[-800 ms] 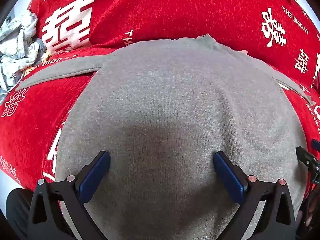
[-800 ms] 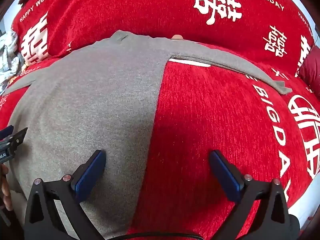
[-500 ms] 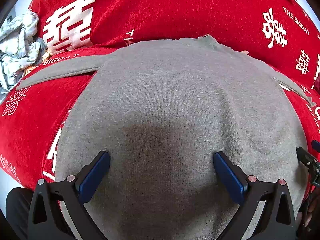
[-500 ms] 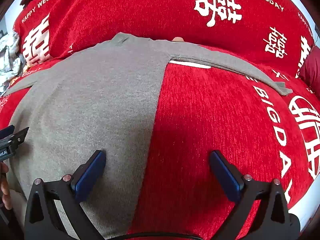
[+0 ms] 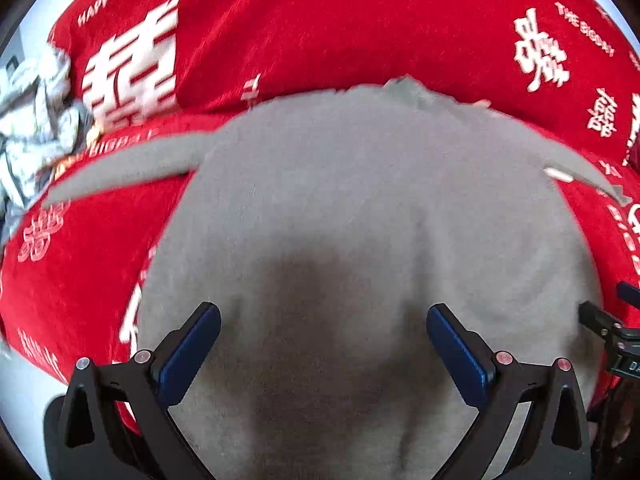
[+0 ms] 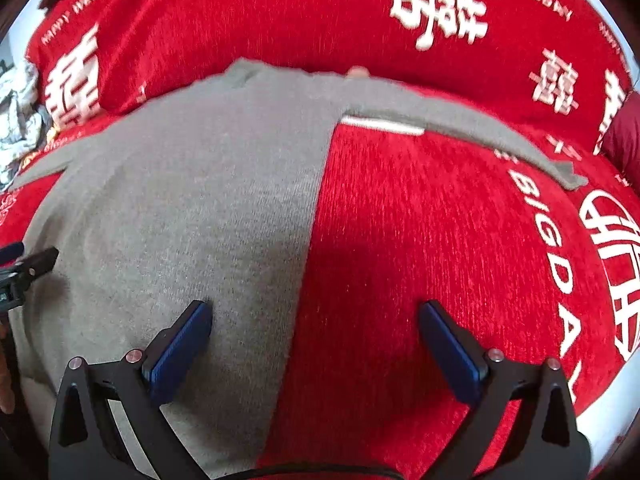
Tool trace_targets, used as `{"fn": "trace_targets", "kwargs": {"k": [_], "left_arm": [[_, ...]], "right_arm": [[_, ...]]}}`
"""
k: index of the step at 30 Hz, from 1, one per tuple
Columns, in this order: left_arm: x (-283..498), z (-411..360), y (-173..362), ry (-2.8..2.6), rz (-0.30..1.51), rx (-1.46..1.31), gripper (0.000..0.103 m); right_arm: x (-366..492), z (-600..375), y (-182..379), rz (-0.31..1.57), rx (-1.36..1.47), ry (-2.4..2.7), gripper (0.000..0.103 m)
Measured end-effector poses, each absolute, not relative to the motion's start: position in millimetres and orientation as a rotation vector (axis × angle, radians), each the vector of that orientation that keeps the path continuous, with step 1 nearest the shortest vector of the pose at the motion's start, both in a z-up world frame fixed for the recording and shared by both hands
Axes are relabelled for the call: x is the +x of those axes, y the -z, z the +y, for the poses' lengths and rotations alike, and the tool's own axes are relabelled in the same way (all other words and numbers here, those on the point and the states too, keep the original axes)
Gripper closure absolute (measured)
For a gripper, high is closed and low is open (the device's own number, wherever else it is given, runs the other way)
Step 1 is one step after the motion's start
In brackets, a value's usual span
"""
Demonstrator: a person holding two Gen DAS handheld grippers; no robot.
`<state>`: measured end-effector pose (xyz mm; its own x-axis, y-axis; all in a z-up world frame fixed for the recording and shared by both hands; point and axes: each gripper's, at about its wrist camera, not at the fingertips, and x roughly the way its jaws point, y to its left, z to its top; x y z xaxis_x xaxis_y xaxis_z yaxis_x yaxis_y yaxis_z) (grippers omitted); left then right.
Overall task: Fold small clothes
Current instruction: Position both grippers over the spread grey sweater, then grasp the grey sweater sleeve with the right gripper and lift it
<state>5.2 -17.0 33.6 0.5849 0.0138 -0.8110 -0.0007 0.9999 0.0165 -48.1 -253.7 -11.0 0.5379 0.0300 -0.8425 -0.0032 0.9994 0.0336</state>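
A grey long-sleeved top (image 5: 360, 208) lies flat on a red cloth (image 5: 280, 28) with white lettering, both sleeves spread out sideways. My left gripper (image 5: 323, 322) is open and empty over the top's lower middle. My right gripper (image 6: 314, 318) is open and empty, straddling the top's right side edge (image 6: 308, 240); its left finger (image 6: 180, 344) is over the grey fabric (image 6: 192, 200), its right finger (image 6: 452, 348) over the red cloth (image 6: 420, 240). The right sleeve (image 6: 500, 136) runs out to the right.
A crumpled pile of pale patterned clothes (image 5: 32, 120) lies at the far left, also in the right wrist view (image 6: 16, 120). A dark red cushion (image 6: 620, 132) sits at the far right. The cloth's front edge (image 6: 616, 392) is near, at the lower right.
Both views shifted slightly; the scene has slid down a little and is blurred by motion. Both grippers stay open. The top has not moved.
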Motion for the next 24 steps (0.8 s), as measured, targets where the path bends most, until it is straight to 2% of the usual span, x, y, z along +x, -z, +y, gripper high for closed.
{"fn": "trace_targets", "kwargs": {"k": [6, 14, 20, 24], "left_arm": [[45, -48, -50, 0.053, 1.003, 0.053, 0.000], [120, -107, -53, 0.103, 1.054, 0.117, 0.000], [176, -151, -46, 0.103, 1.094, 0.129, 0.000], [205, -180, -37, 0.112, 1.108, 0.146, 0.000]], "right_arm": [[-44, -267, -21, 0.837, 0.068, 0.006, 0.000], [3, -366, -23, 0.854, 0.390, 0.085, 0.000], [32, -436, -13, 0.898, 0.466, 0.175, 0.000], [42, -488, -7, 0.863, 0.523, 0.231, 0.000]]}}
